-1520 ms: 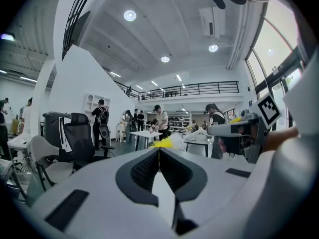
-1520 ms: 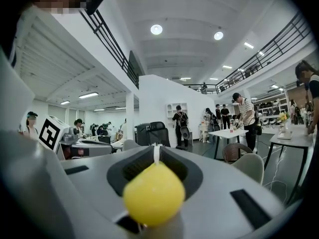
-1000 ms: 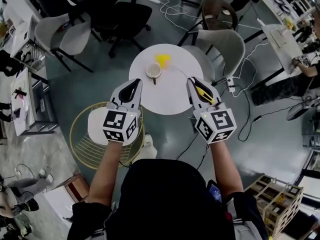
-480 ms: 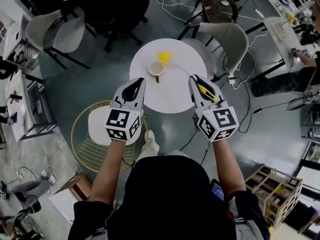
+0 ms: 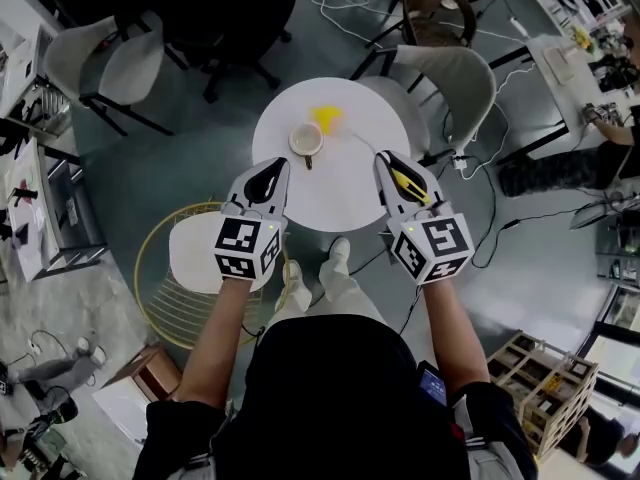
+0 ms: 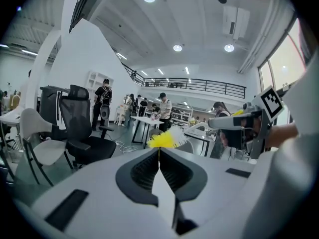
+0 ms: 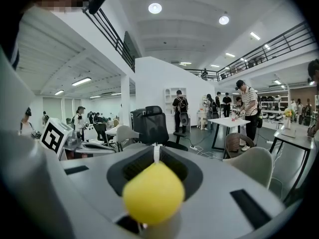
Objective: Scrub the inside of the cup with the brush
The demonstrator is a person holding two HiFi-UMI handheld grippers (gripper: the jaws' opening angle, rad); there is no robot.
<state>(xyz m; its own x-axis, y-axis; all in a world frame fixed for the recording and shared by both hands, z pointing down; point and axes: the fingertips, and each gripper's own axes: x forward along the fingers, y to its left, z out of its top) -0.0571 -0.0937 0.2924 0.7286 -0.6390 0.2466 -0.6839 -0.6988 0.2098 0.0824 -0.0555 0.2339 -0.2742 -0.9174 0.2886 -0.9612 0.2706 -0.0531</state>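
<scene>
Counting first: two tools, one cup, one brush, one round surface.

- Left tool (image 5: 270,170): clenched on nothing. In the left gripper view its ribbed black pads (image 6: 144,171) meet along one seam. Its tip hangs at the 9 o'clock side of the surface (image 5: 330,196).
- Right tool (image 5: 390,168): clamped on the brush (image 5: 326,118), with its tip at the 3 o'clock side of the surface. In the right gripper view you pinch the thin white stem, and the smooth, rounded yellow knob (image 7: 153,193) sits just behind the jaws.
- Brush: one long slender stem running from your right tool across the surface to a fluffy tuft near 12 o'clock. The left gripper view shows the tuft (image 6: 167,139) as yellow with white bristles on one side.
- Cup (image 5: 306,140): one, round and pale, mouth up, standing at 10 o'clock from the surface's centre. The tuft lies outside it, just beside it at the cup's 1 o'clock. I cannot tell whether they touch. A small dark bit at the cup's 6 o'clock is too small to name.
- Surface: smooth, white, circular.
- Nearby: one gold wire-frame stool (image 5: 165,268) with a white top at 7 o'clock, and one pale shell chair (image 5: 450,83) at 2 o'clock.
</scene>
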